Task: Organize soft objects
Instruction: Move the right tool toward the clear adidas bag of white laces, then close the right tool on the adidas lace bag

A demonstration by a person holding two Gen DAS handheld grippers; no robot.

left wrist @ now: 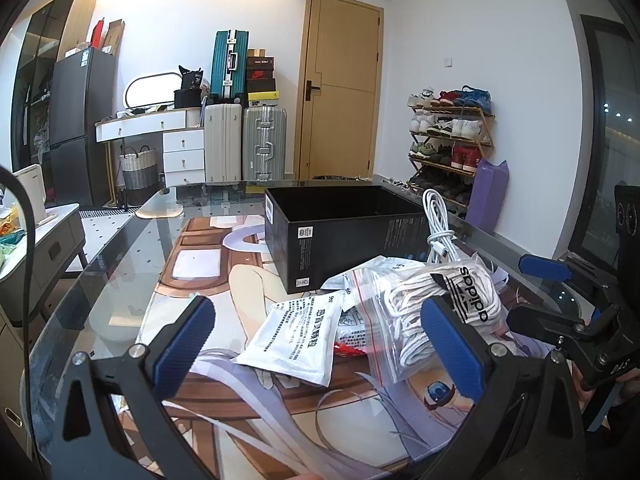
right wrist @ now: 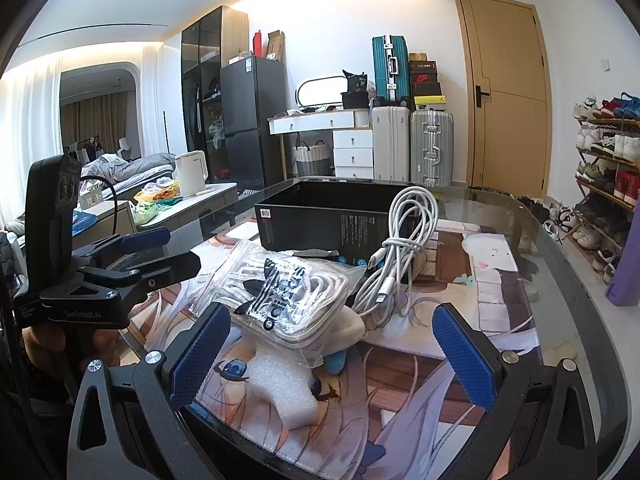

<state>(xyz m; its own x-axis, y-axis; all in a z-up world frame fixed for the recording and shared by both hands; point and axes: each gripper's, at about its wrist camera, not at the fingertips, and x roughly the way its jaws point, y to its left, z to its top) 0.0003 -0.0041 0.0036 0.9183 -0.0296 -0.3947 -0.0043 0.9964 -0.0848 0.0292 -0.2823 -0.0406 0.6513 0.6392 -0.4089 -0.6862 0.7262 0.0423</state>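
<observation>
Here a glass counter (left wrist: 120, 248) carries a printed picture mat (right wrist: 500, 288), and on that mat stands an open black box (left wrist: 340, 232) toward the far side. Just in front of the box lies a clear zip bag (right wrist: 288, 300) packed with white socks (left wrist: 452, 300) that bear a black logo; in the right wrist view the bag rests partly on a block of white foam (right wrist: 280, 388). A coiled white cable (right wrist: 400, 248) leans against the box's near wall, just beside the bag on its right and touching the mat. Flat white packets (left wrist: 296, 340) with black print lie to the left of the bag, one overlapping its edge. The left tool (left wrist: 316, 344) hangs low over the near edge of the mat with its blue pads spread wide apart, holding nothing; its right pad sits in front of the sock bag. The right tool (right wrist: 332, 356) likewise stands wide apart and grips nothing, with the foam and the bag's near end between its pads.
</observation>
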